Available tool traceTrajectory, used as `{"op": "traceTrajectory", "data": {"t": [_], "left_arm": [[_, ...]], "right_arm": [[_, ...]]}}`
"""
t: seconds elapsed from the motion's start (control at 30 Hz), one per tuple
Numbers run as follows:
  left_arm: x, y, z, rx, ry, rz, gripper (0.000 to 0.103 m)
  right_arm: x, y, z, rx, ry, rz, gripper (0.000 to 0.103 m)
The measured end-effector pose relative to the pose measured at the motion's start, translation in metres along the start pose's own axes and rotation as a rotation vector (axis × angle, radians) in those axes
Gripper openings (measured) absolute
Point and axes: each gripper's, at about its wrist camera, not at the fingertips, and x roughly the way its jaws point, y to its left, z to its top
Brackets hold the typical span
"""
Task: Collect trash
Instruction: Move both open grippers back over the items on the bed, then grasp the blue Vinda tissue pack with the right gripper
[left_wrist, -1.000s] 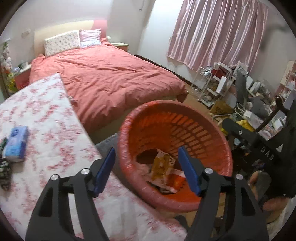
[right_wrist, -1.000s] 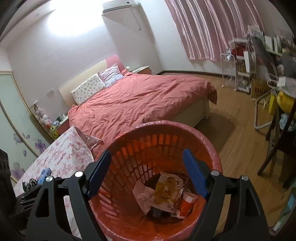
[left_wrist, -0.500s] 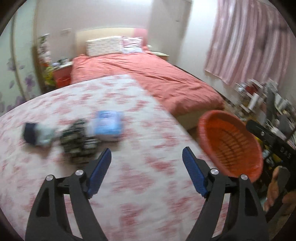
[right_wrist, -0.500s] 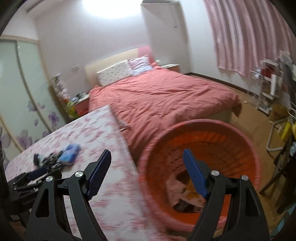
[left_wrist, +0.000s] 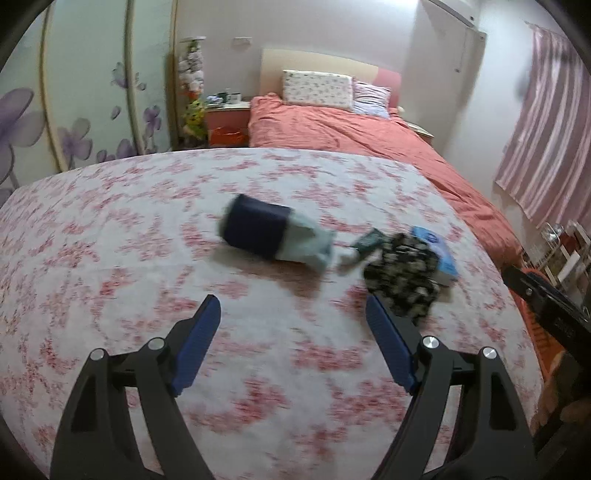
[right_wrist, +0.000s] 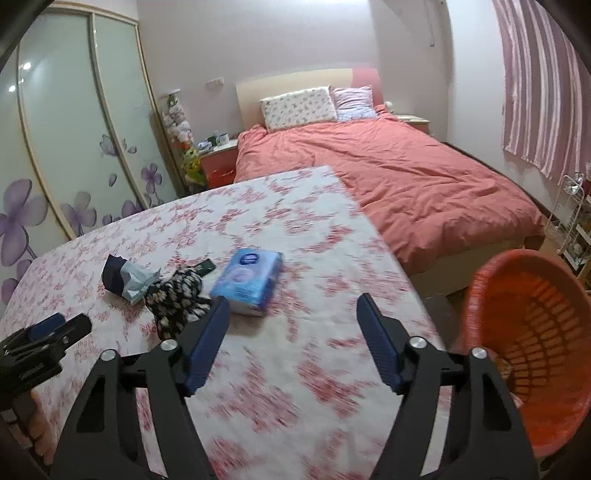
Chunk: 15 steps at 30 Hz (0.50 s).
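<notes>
The left hand-held gripper (left_wrist: 293, 332) hangs released over the floral pink-and-white cloth of the tabletop (left_wrist: 110, 258), blue pads wide apart with nothing between them. It is aimed toward the crumpled dark-navy and pale-grey wrapper (left_wrist: 275, 238), which I judge is the next piece of trash it means to take. The right hand-held gripper (right_wrist: 291, 325) is also empty; its jaws are closing, but only bare cloth lies between them.

Everything is best placed from the blue tissue pack (right_wrist: 249, 280). Just beside it, on the side toward the flowered wardrobe doors, sits a black-and-cream patterned bundle (right_wrist: 177, 299), touching or nearly touching the pack. A small dark flat piece (right_wrist: 205, 266) peeks out behind the bundle. The wrapper lies just beyond the bundle, farther from the pack. Off the tabletop's edge on the pack's other side stands the round orange slotted plastic basket (right_wrist: 535, 332), well apart from the pack, placed low so trash can be dropped in.

The wrapper looks soft and squashed, light, lying on its side, likely easy to pinch across its middle.
</notes>
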Motion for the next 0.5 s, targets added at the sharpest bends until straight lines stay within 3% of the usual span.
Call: {"op": "traceTrajectory", "data": {"t": [0.3,0.5], "left_arm": [[0.016,0.024,0.006,-0.048,0.026,-0.001,0.079],[0.025,0.026,0.006,-0.049,0.037,-0.005,0.079]], "right_arm": [[0.061,0.041,0.015,-0.007,0.081,-0.040,0.069],[0.077,0.053,0.015,-0.008,0.134,-0.060,0.069]]}}
